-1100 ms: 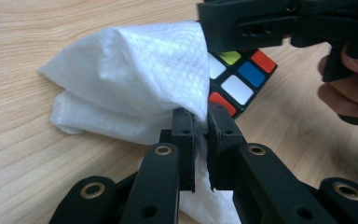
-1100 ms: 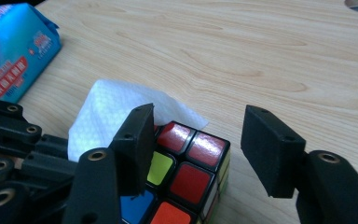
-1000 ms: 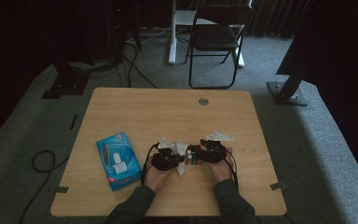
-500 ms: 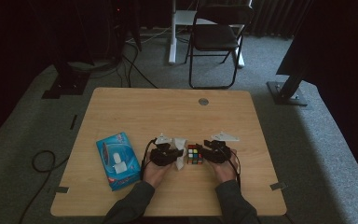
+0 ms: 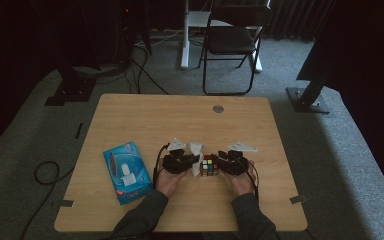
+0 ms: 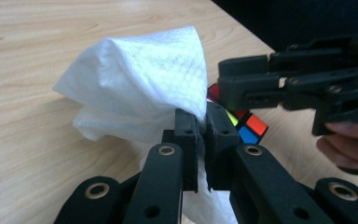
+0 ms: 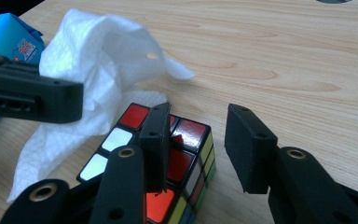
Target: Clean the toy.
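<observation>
A multicoloured puzzle cube [image 5: 209, 165] rests on the wooden table [image 5: 180, 120] between my two grippers. My left gripper [image 6: 203, 123] is shut on a white tissue [image 6: 140, 88], which billows up beyond its jaws right beside the cube [image 6: 249, 126]. My right gripper [image 7: 200, 116] has just been closing its jaws. Its left jaw hangs over the cube's [image 7: 186, 158] top face and its right jaw is over bare wood. Neither pad presses on the cube. In the high view the left gripper [image 5: 192, 161] and the right gripper [image 5: 220, 163] flank the cube.
A blue tissue box [image 5: 126, 171] lies at the table's front left. A round grommet [image 5: 218, 108] sits near the far edge. A folding chair [image 5: 232, 40] stands beyond the table. Cables trail on the floor at the left.
A second ago the two grippers were close together with the cube hidden between them. They now stand slightly apart and the cube's coloured top shows.
</observation>
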Tool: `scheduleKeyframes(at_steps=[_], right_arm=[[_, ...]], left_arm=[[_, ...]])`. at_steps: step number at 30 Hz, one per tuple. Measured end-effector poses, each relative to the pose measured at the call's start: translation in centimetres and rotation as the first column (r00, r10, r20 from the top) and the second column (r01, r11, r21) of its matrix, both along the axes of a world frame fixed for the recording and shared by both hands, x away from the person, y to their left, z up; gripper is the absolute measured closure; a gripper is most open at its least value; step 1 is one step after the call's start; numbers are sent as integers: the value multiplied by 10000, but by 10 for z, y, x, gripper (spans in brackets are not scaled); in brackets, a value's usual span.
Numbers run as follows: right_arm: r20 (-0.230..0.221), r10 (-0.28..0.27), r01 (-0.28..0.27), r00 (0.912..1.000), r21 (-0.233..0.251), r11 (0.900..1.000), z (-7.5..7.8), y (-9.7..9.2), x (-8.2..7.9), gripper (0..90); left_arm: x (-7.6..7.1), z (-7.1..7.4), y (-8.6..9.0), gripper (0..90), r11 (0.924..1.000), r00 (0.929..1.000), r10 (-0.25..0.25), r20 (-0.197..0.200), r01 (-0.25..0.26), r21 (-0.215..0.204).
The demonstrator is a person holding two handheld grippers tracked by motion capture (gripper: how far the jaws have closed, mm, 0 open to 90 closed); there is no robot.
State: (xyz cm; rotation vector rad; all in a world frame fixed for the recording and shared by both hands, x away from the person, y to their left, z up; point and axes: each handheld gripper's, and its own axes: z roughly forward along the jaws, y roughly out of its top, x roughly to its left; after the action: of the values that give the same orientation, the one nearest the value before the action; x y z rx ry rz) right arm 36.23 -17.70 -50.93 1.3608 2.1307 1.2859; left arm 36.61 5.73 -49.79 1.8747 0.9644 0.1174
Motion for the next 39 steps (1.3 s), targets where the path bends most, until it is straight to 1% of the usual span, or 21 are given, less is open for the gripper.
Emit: scheduleKeyframes(at_steps=[3,4,6,7,9,13,14,16,18,24,26,29,30,31,34,39], right_arm=[[-3,-4,4,10000,10,10000,0,0,0,608],[4,-4,4,10000,16,10000,0,0,0,608],[5,-7,7,10000,31,10000,0,0,0,609],[16,-2,2,10000,28,10000,0,0,0,610],[21,15,-15,10000,35,10000,0,0,0,614],[24,24,-24,10000,38,10000,0,0,0,619],[36,30,-30,10000,28,10000,0,0,0,619],[43,31,-31,10000,25,10000,0,0,0,620],[71,45,-44,10000,-1,10000,0,0,0,626],[90,62,-62,9999,-3,10000,0,1,0,637],[93,60,-60,9999,-4,10000,0,1,-1,638],[99,62,-62,9999,-15,10000,0,1,-1,639],[100,60,-60,9999,-11,10000,0,1,-1,639],[98,60,-60,9999,-15,10000,0,1,-1,641],[99,48,-48,9999,-18,10000,0,1,-1,643],[114,58,-58,9999,-12,10000,0,1,-1,643]], left_arm=[[4,-1,-4,853,9999,10000,-44,-26,44,-105],[5,-3,-5,853,9999,9999,-60,-128,58,-115],[6,-8,-7,854,10000,9996,-52,-266,54,71],[7,-11,-8,855,10000,9994,-21,-358,24,81],[8,-13,-7,856,10000,9990,-4,-445,3,-21],[8,-14,-7,856,9997,9995,11,-311,-3,238],[7,-14,-7,856,9997,9995,56,-309,-48,245],[7,-16,-5,856,9994,9992,142,-367,-129,336],[8,-20,-5,857,9986,9983,223,-535,-196,499],[10,-30,-7,857,9982,9972,176,-725,-134,580],[10,-35,-8,857,9970,9966,139,-815,-76,768],[9,-44,-12,857,9918,9959,90,-898,25,1279],[9,-49,-13,857,9906,9960,111,-886,12,1369],[10,-49,-13,858,9912,9959,105,-902,15,1323],[10,-48,-14,858,9889,9960,151,-884,-18,1483],[10,-47,-13,857,9898,9955,189,-930,-55,1426]])
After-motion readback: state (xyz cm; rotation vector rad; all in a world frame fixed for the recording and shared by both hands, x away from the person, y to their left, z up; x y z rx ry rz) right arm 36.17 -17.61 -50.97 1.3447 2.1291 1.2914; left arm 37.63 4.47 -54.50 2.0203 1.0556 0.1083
